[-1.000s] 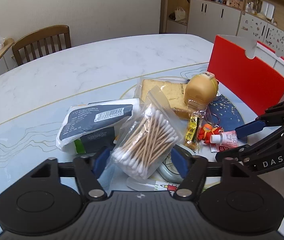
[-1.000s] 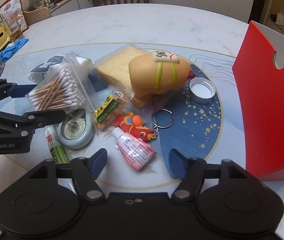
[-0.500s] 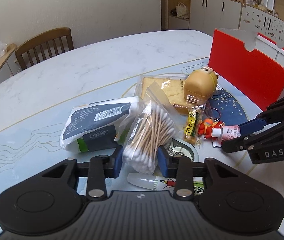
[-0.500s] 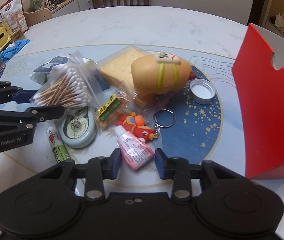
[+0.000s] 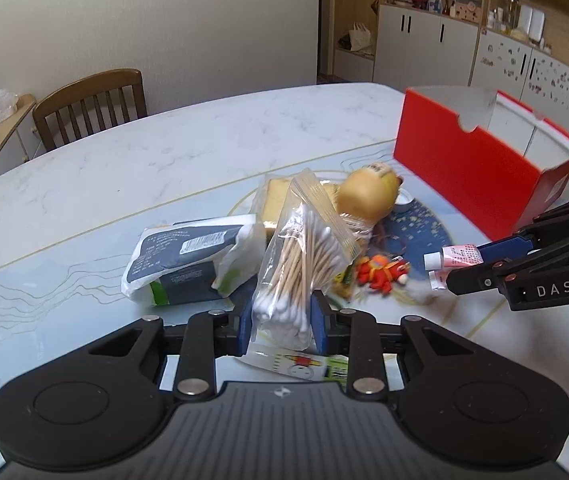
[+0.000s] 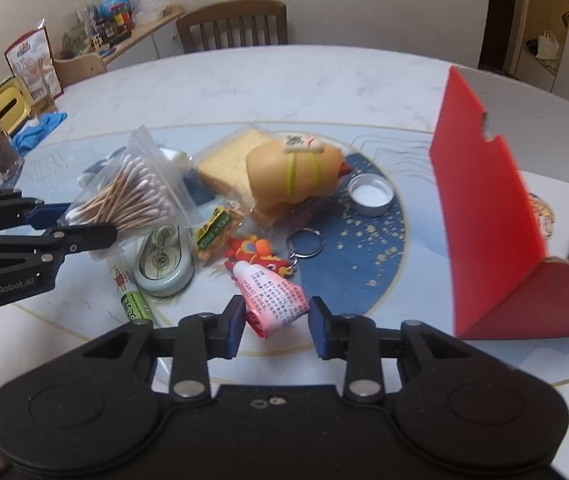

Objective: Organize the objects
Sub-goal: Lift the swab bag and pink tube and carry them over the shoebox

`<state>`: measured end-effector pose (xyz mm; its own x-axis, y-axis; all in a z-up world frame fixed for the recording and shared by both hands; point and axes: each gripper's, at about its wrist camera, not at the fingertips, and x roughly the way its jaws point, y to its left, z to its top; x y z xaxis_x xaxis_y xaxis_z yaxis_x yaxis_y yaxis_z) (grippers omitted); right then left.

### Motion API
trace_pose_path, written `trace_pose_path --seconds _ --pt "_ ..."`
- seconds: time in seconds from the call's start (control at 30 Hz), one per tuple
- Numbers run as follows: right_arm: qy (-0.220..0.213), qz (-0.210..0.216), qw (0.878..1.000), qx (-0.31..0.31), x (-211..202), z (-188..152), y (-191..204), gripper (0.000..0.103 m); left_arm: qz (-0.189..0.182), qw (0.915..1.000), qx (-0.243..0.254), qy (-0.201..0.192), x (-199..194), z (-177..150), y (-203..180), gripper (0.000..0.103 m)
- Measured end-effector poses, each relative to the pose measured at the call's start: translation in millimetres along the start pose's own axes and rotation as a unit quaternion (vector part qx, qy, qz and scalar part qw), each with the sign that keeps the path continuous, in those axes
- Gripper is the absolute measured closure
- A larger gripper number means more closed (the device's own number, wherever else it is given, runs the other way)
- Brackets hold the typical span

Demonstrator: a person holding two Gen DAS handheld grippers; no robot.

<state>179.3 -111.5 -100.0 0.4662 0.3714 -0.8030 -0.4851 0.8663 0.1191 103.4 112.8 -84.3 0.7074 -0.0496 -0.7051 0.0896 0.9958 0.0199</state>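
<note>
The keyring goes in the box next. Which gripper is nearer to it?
Right. The right gripper, closed on the pink tube, is just in front of the keyring. The left gripper, closing on the swab bag, is farther off, across the pile.

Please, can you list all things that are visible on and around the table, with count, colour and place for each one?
bag of cotton swabs: one, clear with white tips, held up by left gripper
small tube: one, pink with white cap, between right gripper's pads
red box: one, open, right side of table
tissue pack: one, white and dark, left of swabs
bread slice: one, tan, bagged, centre
yellow toy: one, on the bread
metal lid: one, silver, on blue mat
red keychain: one, beside the ring
correction tape: one, pale green
snack packet: one, yellow-green
chair: one, brown, behind table
table: one, white marble
left gripper: black, blue pads, closing
right gripper: black, blue pads
</note>
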Motion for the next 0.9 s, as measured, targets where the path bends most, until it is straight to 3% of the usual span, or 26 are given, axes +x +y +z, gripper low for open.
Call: trace_pose_path --seconds 0.4,0.9 --pt "-0.052 0.003 0.999 0.013 -69 9 -30 0.070 -0.031 0.9993 -0.004 -0.021 -34 32 -36 0.075" --pt "-0.099 -0.004 0.995 0.029 -115 25 -104 0.070 -0.063 0.9962 0.040 -0.043 -34 85 -116 0.075"
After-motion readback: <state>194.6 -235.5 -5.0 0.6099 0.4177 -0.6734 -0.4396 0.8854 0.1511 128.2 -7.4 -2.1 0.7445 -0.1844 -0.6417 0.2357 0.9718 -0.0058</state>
